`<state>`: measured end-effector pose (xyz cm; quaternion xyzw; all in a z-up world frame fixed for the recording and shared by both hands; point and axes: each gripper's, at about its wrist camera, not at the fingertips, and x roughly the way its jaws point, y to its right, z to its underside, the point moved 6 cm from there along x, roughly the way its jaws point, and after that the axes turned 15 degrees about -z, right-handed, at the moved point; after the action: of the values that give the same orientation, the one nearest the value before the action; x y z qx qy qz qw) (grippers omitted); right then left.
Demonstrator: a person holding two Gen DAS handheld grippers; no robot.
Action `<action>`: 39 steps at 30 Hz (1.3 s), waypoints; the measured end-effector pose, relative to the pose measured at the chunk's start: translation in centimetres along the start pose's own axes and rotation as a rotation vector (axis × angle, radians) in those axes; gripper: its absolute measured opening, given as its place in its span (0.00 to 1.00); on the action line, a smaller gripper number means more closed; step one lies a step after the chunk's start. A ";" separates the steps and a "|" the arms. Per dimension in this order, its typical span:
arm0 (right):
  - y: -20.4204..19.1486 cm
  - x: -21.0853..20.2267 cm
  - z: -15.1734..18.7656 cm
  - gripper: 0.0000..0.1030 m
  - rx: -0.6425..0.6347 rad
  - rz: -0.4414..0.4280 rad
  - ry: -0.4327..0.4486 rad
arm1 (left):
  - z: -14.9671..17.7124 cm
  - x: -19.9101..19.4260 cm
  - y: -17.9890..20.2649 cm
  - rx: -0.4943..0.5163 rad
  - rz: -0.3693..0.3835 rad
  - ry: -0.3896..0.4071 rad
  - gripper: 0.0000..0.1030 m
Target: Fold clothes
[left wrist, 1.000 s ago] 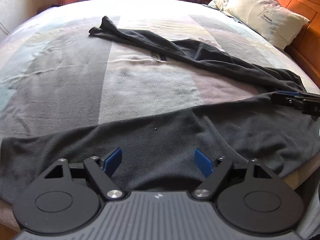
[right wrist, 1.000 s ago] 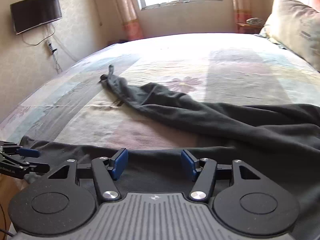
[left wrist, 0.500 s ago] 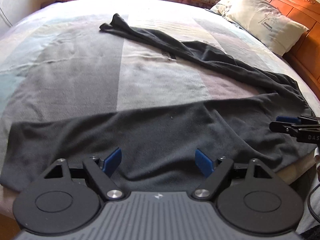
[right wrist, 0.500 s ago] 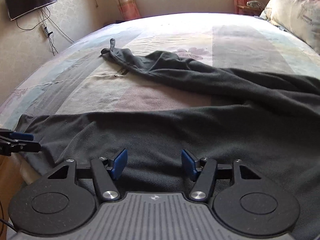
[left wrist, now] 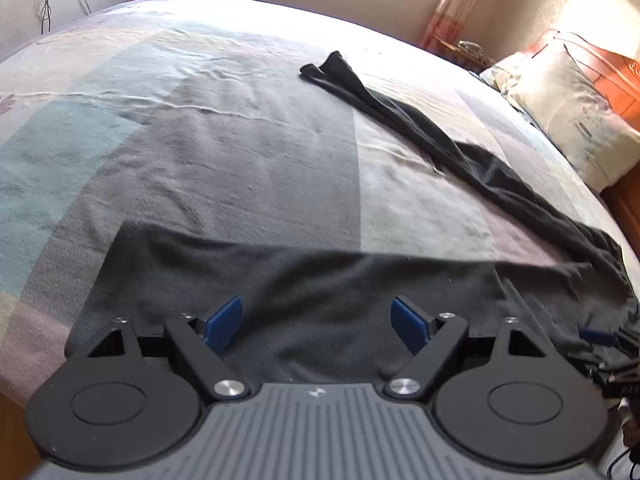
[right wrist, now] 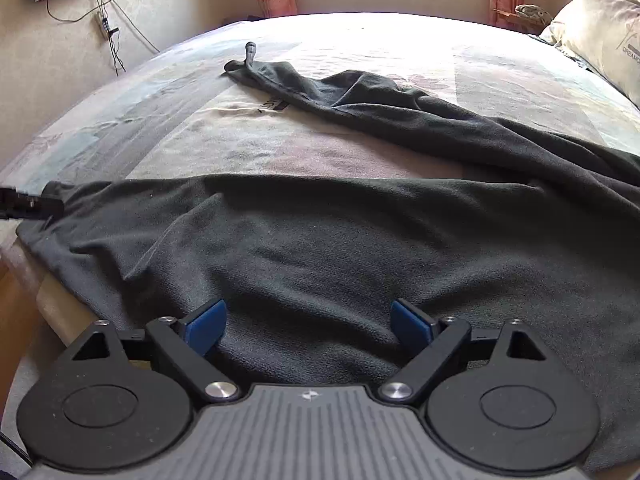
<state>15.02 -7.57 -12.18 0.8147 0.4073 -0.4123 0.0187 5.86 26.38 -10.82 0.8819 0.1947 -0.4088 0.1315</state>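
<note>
Left wrist view: the left gripper (left wrist: 318, 320) hangs with its blue-padded jaws spread wide apart, holding nothing, just above the near leg of the dark grey fleece trousers (left wrist: 320, 280) spread on the striped pastel bed cover (left wrist: 240, 152). The other leg trails ahead and rightward toward the cream pillow (left wrist: 576, 108). Right wrist view: the right gripper (right wrist: 308, 324) is likewise wide apart and empty, directly over the trousers' broad upper part.
</note>
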 end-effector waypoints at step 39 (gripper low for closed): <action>-1.7 3.5 -2.7 1.00 -0.101 0.076 -0.069 | 4.1 0.2 2.5 0.181 -0.100 -0.036 0.96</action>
<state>16.76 -3.17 -12.24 0.8129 0.3955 -0.4180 0.0896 4.36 22.62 -13.42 0.8719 0.1985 -0.4463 0.0341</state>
